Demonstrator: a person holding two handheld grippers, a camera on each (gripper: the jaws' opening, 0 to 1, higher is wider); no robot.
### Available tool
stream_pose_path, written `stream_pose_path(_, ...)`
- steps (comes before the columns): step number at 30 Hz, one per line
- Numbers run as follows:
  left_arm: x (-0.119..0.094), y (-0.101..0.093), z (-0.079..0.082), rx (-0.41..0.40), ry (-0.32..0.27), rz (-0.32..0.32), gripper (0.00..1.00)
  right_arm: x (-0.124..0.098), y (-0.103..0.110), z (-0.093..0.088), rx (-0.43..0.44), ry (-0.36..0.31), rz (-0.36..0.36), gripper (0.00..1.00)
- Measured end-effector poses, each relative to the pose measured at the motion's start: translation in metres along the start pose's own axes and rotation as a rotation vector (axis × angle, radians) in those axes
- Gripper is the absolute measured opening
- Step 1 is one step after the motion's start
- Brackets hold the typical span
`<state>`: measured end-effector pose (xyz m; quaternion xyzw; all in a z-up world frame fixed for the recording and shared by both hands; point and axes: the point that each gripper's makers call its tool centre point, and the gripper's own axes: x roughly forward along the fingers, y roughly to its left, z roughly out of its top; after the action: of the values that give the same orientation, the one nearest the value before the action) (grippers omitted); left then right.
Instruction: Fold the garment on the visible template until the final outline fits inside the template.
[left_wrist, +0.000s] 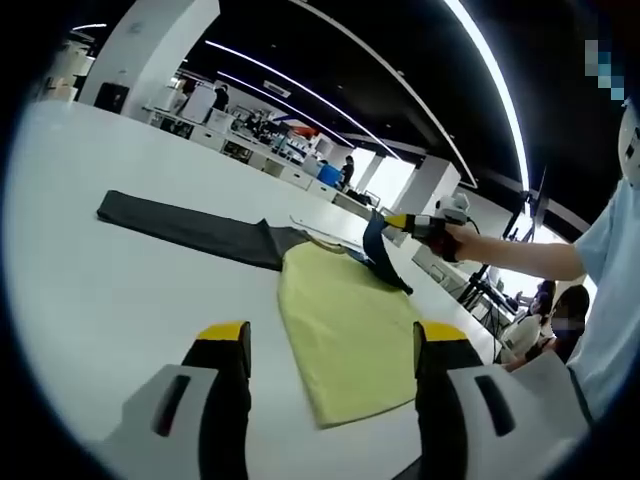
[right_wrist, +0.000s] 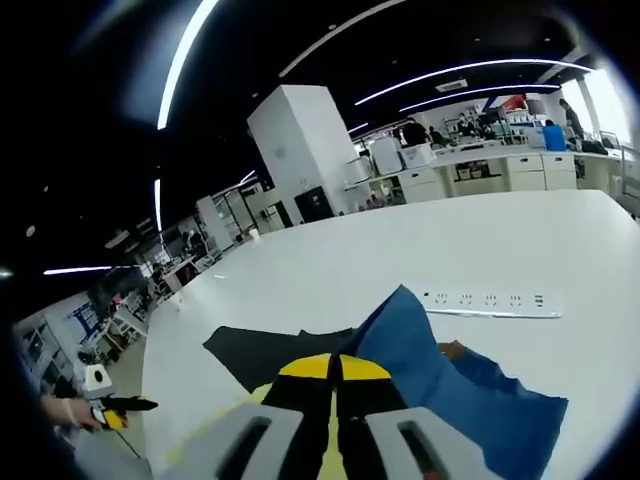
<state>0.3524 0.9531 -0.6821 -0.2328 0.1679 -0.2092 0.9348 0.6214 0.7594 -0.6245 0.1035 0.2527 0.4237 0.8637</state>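
With the right tool (right_wrist: 335, 370) clenched on the garment (left_wrist: 215, 232) and the left tool (left_wrist: 330, 345) released, carry the lifted flap over the yellow template (left_wrist: 345, 335) on the desk (left_wrist: 90, 290), keeping edges inside.

Left gripper (left_wrist: 330, 345) gapes above yellow template (left_wrist: 350, 335); right gripper (left_wrist: 400, 222) lifts dark garment (left_wrist: 200, 228)

Soft cloth on a smooth white counter

The garment (left_wrist: 200, 232) is limp matt cloth, dark with a blue face; the template (left_wrist: 350, 330) looks like flat, matt yellow sheet. The counter (left_wrist: 110, 320) is smooth with slight sheen. Gripper fingers (left_wrist: 225, 400) look hard plastic, black with yellow tips.
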Motion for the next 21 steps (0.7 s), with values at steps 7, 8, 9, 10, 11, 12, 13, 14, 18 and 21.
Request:
stream_pose_path(7, 0.000, -0.002, -0.002, -0.002, 0.003, 0.001, 0.62, 0.033, 0.027, -0.009, -0.008, 0.021, 0.043, 0.00)
stream_pose_path(8, 0.000, -0.002, -0.002, -0.001, 0.003, 0.002, 0.63, 0.035, 0.029, -0.010, -0.010, 0.023, 0.044, 0.00)
stream_pose_path(9, -0.001, -0.001, -0.002, -0.002, 0.004, 0.004, 0.62, 0.039, 0.032, -0.013, -0.010, 0.028, 0.051, 0.00)
stream_pose_path(10, -0.001, -0.001, -0.002, -0.002, 0.004, 0.006, 0.62, 0.042, 0.033, -0.014, -0.011, 0.030, 0.053, 0.00)
stream_pose_path(11, -0.002, 0.000, -0.002, -0.004, 0.005, 0.008, 0.62, 0.045, 0.035, -0.016, -0.015, 0.038, 0.054, 0.00)
stream_pose_path(12, -0.002, 0.000, -0.003, -0.006, 0.004, 0.009, 0.62, 0.047, 0.036, -0.018, -0.019, 0.046, 0.056, 0.00)
stream_pose_path(13, -0.003, 0.000, -0.003, -0.005, 0.004, 0.011, 0.62, 0.049, 0.036, -0.020, -0.023, 0.050, 0.053, 0.00)
stream_pose_path(14, -0.003, 0.001, -0.003, -0.005, 0.005, 0.013, 0.62, 0.051, 0.035, -0.022, -0.025, 0.054, 0.052, 0.00)
stream_pose_path(18, -0.006, 0.003, -0.004, -0.010, 0.001, 0.027, 0.61, 0.057, 0.043, -0.028, -0.005, 0.062, 0.061, 0.00)
stream_pose_path(21, -0.006, 0.003, -0.007, -0.014, 0.006, 0.029, 0.61, 0.062, 0.055, -0.035, -0.036, 0.082, 0.081, 0.00)
